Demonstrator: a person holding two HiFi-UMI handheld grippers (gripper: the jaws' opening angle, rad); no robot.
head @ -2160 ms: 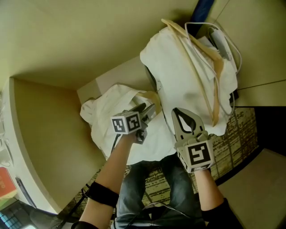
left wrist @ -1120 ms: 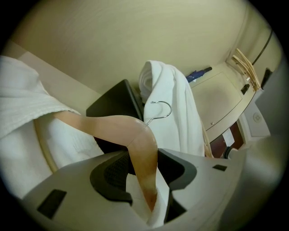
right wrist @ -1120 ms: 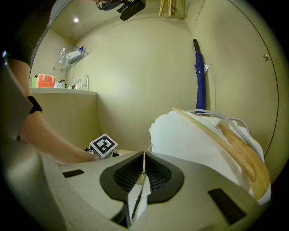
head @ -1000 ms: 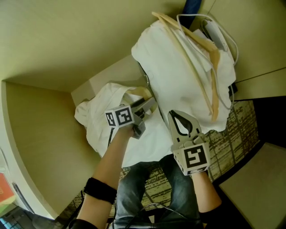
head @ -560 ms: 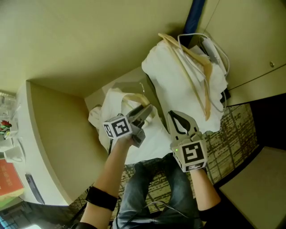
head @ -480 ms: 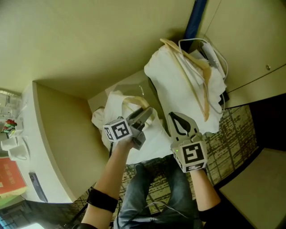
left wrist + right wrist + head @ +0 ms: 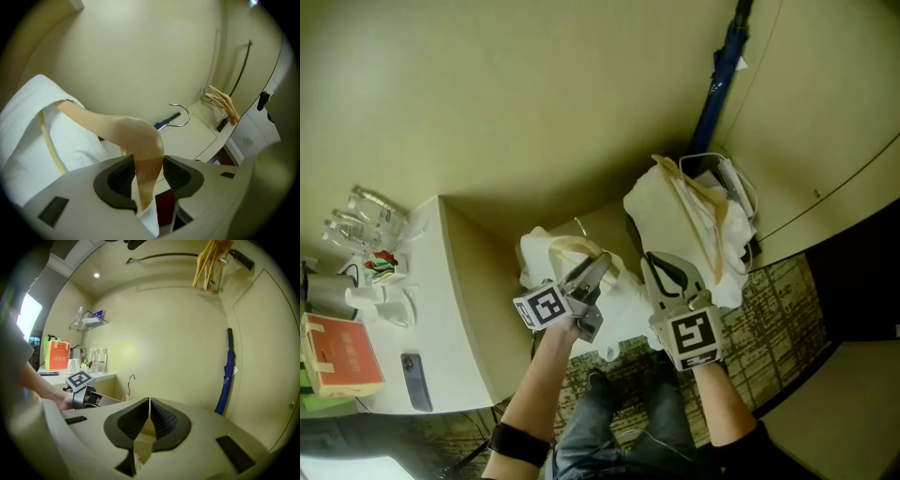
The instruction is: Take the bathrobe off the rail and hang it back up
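Note:
A white bathrobe (image 7: 546, 265) hangs on a curved wooden hanger (image 7: 117, 129) whose metal hook (image 7: 180, 115) points away. My left gripper (image 7: 596, 270) is shut on the hanger's wooden arm, which runs down between its pads (image 7: 149, 174). Just to its right, my right gripper (image 7: 660, 270) is shut, pads almost meeting (image 7: 149, 416), with white cloth and tan wood in its throat. Both are raised and point roughly level. The closet rail (image 7: 164, 256) runs overhead, well above the jaws.
A second white robe (image 7: 670, 211) with a wooden hanger lies heaped at the right. Spare hangers (image 7: 211, 263) dangle from the rail. A blue umbrella (image 7: 722, 75) leans in the corner. Left is a white counter (image 7: 455, 319) with glasses, a red box and a phone.
Both grippers have risen together, carrying the hanger and robe up off the heap. The view has swung upward, bringing the counter at the left and more wall into sight.

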